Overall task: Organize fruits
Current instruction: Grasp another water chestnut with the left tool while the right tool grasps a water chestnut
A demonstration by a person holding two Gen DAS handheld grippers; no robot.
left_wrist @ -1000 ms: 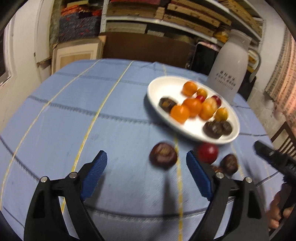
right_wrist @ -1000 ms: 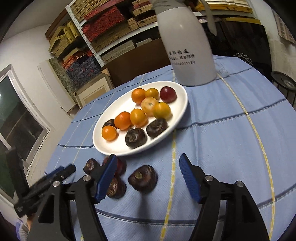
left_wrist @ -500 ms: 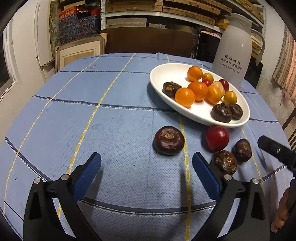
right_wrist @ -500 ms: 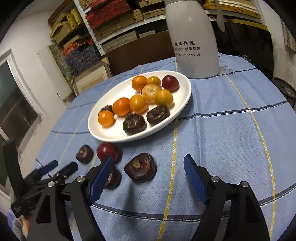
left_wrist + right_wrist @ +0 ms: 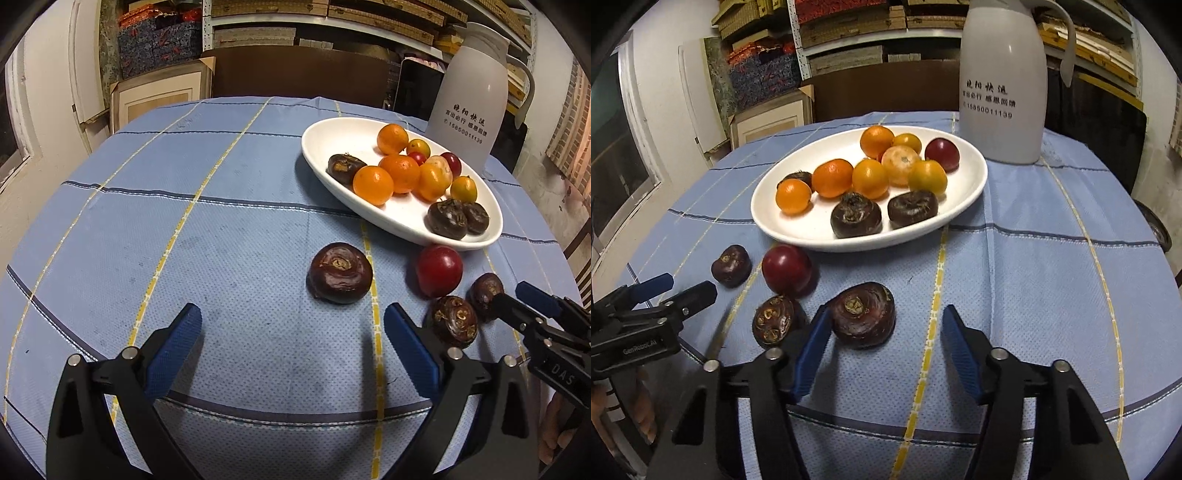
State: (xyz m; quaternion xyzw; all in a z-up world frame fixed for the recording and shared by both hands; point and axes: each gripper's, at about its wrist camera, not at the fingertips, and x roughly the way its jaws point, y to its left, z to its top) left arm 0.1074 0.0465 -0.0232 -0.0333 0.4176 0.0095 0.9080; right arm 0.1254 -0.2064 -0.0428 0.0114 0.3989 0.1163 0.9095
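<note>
1. Shelves of stacked boxes backed a bench under blue checked cloth.
2. Nearest the right gripper, whose empty jaws were closing, lay the large water chestnut, touching its left pad.
3. Wide open, the left gripper held nothing.

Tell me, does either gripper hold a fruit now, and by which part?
Nothing is held. The left gripper is open; the right gripper is closing beside the big dark-brown water chestnut, not gripping it.
</note>
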